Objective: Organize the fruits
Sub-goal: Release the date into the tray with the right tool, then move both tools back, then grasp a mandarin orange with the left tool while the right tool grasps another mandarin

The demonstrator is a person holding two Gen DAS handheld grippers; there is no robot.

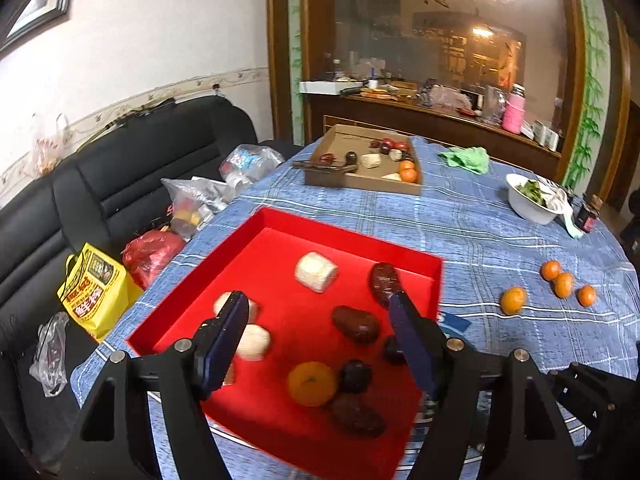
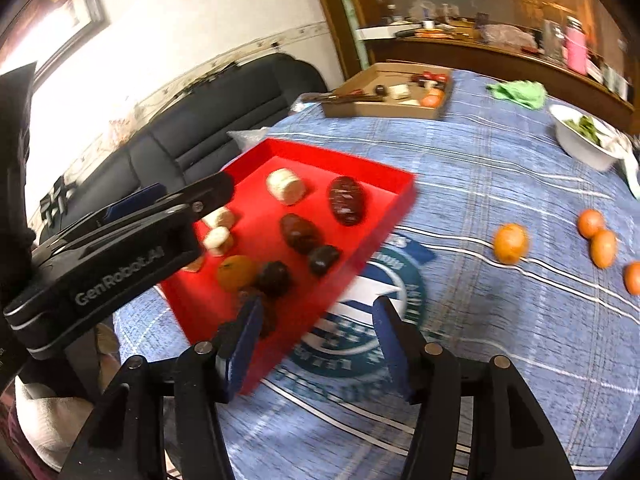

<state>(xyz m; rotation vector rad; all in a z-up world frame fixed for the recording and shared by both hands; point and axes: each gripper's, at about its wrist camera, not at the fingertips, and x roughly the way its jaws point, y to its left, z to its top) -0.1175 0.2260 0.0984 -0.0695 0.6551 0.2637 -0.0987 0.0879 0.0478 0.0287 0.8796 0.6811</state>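
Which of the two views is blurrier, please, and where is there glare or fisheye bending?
The right wrist view is blurrier: the red tray smears along its edges, and the tablecloth streaks. The left wrist view is sharper, though its tray fruit looks soft; lamp glare blooms at top right on the cabinet glass. Both views bend walls and frames near the borders.

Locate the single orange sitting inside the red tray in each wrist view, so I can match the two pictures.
Left wrist view: the orange lies low in the centre, between the left gripper's open fingers, beside dark fruits.
Right wrist view: the orange lies left of centre, near the tray's near edge, above the right gripper.
Shared landmark: the red tray, with the cardboard box beyond it.
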